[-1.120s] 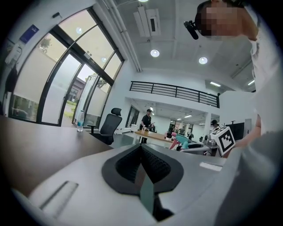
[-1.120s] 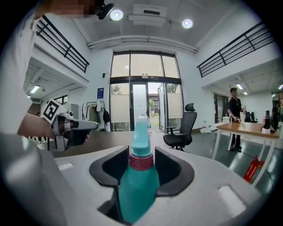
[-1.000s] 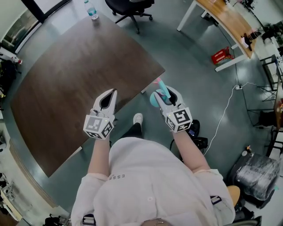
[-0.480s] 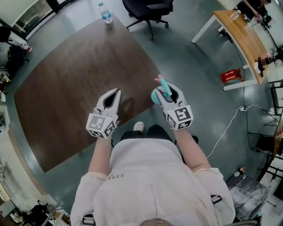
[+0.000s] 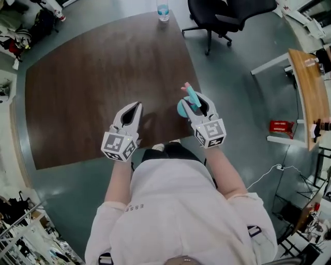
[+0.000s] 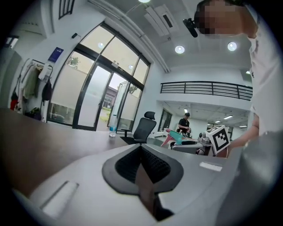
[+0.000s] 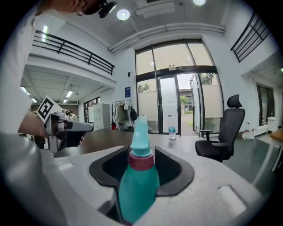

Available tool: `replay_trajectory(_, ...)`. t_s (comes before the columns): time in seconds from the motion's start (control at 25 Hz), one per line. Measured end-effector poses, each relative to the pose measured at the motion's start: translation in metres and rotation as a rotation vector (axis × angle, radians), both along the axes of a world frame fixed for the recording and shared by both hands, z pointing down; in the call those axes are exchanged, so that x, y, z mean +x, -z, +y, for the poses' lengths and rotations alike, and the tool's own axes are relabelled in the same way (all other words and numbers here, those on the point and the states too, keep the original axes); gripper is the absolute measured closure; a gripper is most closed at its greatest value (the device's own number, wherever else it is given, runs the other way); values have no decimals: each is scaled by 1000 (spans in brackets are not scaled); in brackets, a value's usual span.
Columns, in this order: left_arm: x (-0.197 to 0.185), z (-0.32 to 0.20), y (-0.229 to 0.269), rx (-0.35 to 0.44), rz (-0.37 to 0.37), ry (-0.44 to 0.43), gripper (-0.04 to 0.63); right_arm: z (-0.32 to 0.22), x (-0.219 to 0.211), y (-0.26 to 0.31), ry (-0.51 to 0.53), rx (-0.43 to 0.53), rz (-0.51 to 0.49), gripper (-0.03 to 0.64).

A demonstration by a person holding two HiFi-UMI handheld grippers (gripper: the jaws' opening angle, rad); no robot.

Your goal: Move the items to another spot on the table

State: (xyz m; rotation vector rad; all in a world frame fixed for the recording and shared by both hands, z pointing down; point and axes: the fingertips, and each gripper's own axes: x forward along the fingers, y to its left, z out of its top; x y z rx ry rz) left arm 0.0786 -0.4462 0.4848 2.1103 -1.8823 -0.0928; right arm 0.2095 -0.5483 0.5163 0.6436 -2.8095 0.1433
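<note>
Teal bottle (image 7: 138, 181) clamped in right tool (image 5: 195, 101); left tool (image 5: 134, 107) closed, empty. Hold grip firm, carry over desk (image 5: 93, 72) toward 11 o'clock, lower gently.

Water bottle (image 5: 163, 10), black office chair (image 5: 223, 15) nearby, wooden desk (image 5: 304, 93), red box (image 5: 280, 126) on grey floor (image 5: 232, 88)

Bright, even; ceiling spots (image 6: 179, 49) glare; fisheye-warped edges, dark corners.
</note>
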Motion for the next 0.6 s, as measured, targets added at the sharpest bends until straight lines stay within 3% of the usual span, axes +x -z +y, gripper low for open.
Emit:
replay_trajectory(0.32, -17, -13, -14, -6, -11, 119, 588, -21, -26, -14, 147, 41, -3, 446)
replay_trajectory(0.6, 1, -26, -28, 11, -42, 102, 588, -25, -23, -30, 177, 86, -49, 446)
